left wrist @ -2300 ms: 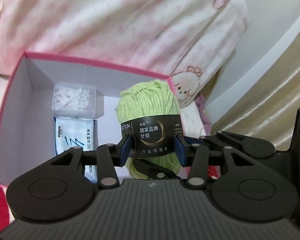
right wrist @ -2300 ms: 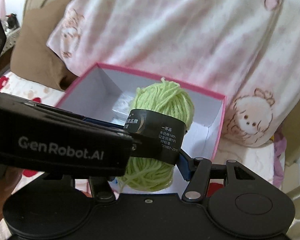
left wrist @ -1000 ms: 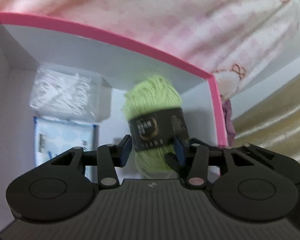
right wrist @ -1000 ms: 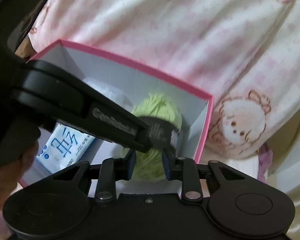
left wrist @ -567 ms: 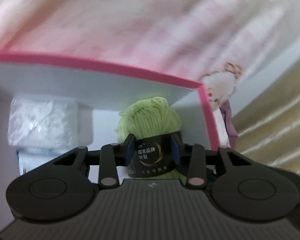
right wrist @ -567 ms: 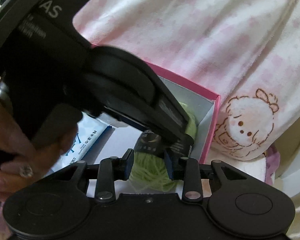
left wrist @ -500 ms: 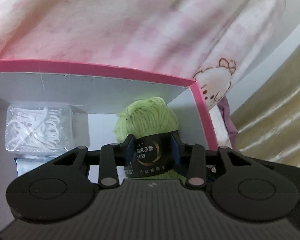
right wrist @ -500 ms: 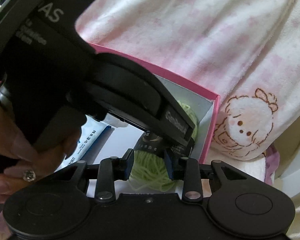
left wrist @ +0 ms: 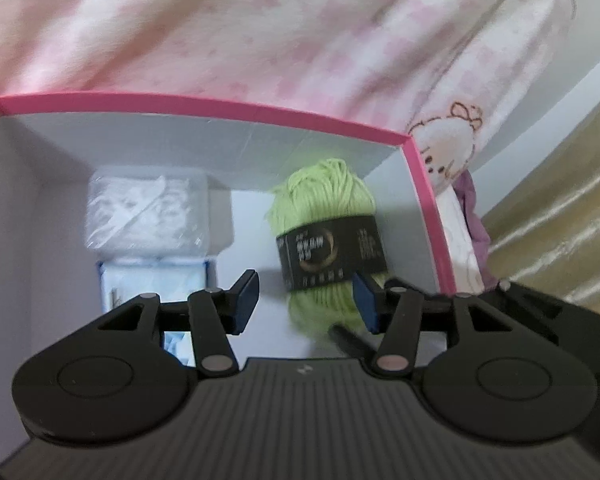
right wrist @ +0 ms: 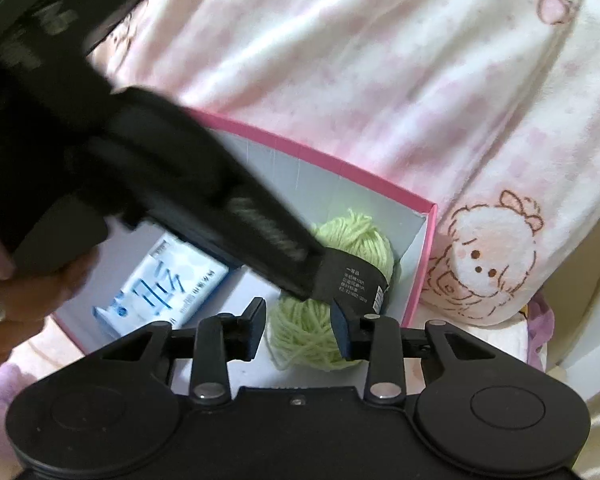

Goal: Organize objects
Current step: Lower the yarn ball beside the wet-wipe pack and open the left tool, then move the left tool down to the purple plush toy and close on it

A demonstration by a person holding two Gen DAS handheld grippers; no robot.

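A light green yarn ball point(left wrist: 327, 216) with a black label lies inside the pink-rimmed white box point(left wrist: 228, 111), in its far right corner. My left gripper point(left wrist: 306, 298) is open just behind and left of the yarn, not holding it. In the right wrist view the yarn point(right wrist: 352, 248) lies beyond my right gripper point(right wrist: 300, 330), which is open and empty above the box's near side. The left gripper's black body point(right wrist: 140, 168) crosses that view and hides part of the box point(right wrist: 424, 264).
A clear pack of white cotton swabs point(left wrist: 148, 212) and a blue and white tissue pack point(left wrist: 152, 284) lie in the box's left half; the tissue pack also shows in the right wrist view point(right wrist: 168, 284). A pink and white plush blanket point(right wrist: 360, 80) lies behind the box. Gold fabric point(left wrist: 560, 220) is at the right.
My left gripper has opened and let go of the yarn, which now rests in the box's right corner. The left gripper has drawn back a little. The right gripper has opened wider.
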